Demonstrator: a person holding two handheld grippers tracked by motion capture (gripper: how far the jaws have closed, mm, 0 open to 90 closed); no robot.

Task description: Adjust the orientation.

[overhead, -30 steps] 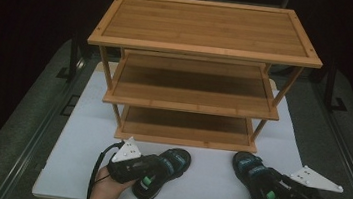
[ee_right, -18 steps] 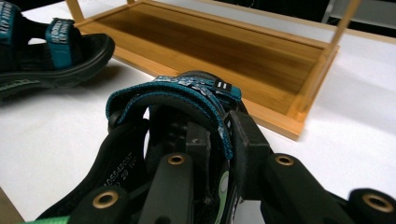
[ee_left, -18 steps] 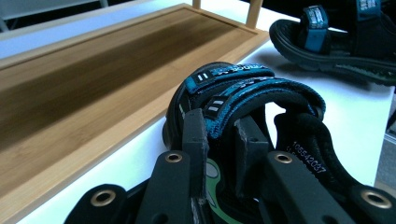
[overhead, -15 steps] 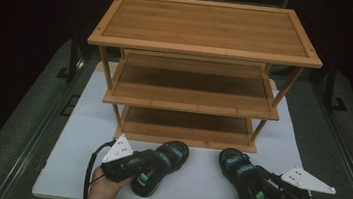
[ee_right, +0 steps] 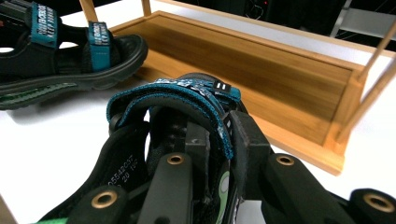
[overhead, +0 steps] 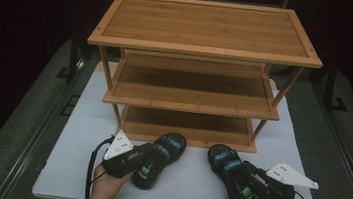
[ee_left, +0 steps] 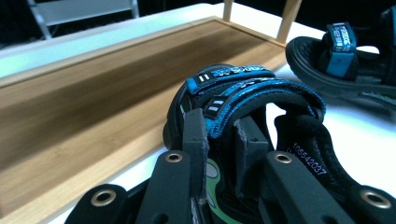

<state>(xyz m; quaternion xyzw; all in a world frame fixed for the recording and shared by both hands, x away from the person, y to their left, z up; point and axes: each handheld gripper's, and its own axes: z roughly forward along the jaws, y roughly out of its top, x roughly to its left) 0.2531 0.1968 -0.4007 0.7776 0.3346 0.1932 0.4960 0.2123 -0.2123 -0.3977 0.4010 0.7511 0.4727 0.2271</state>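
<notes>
Black sandals sit on the table (overhead: 85, 134) before the rack (overhead: 191, 106). My left tongs (ee_left: 224, 140) clamp the left sandal's (overhead: 157, 159) strap; my right tongs (ee_right: 219, 140) clamp the right sandal's (overhead: 231, 178)

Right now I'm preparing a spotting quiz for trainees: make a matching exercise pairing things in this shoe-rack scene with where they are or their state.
1. three-tier bamboo shoe rack
2. left black-and-blue strapped sandal
3. right black-and-blue strapped sandal
4. white table top

A. strap pinched by left gripper jaws
B. stands at the table's far side
C. strap pinched by right gripper jaws
D. bears everything

Pairs: 1-B, 2-A, 3-C, 4-D
</notes>
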